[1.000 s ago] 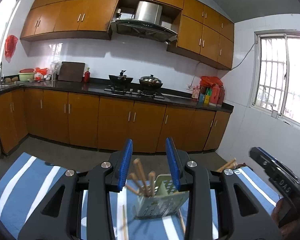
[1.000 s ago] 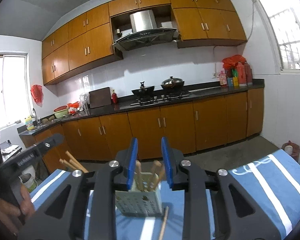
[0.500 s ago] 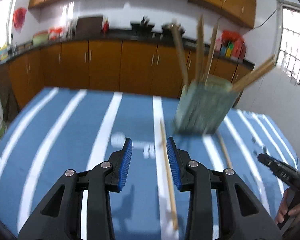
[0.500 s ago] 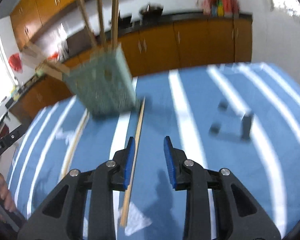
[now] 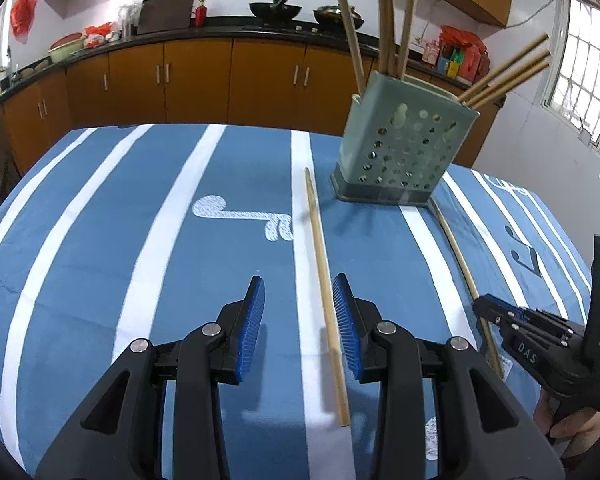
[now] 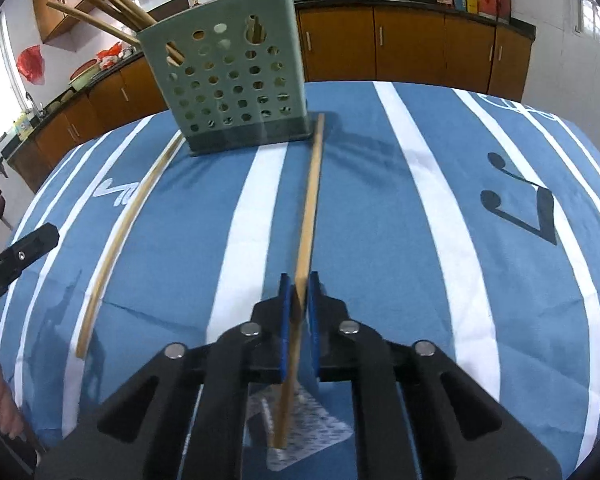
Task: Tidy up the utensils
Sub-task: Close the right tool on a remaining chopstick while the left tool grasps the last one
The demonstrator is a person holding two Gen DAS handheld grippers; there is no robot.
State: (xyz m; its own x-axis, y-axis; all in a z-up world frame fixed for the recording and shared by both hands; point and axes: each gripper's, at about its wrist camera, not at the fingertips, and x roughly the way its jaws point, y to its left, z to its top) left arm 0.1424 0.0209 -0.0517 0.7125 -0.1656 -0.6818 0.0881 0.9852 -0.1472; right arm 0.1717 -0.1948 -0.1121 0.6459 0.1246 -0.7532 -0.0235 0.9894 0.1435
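A pale green perforated holder (image 5: 400, 152) (image 6: 232, 80) stands on the striped cloth with several wooden chopsticks upright in it. Two loose chopsticks lie on the cloth in front of it. My left gripper (image 5: 299, 280) is open low over the cloth. One chopstick (image 5: 320, 264) lies between its blue pads, close to the right pad, untouched. My right gripper (image 6: 299, 280) is shut on the other chopstick (image 6: 310, 200), held near its close end, with the far tip by the holder's base. The left view shows that same stick (image 5: 456, 256) running to the right gripper.
A blue cloth with white stripes (image 5: 100, 240) (image 6: 480, 160) covers the table, printed with a music note (image 6: 520, 208). Behind the table run brown kitchen cabinets (image 5: 196, 80) and a dark counter with pots. A person's hand (image 5: 572, 432) holds the right gripper's handle.
Both grippers have tipped down from the kitchen view and sunk to the cloth. The right jaws have closed on the chopstick that lay between them; the left jaws kept their width.
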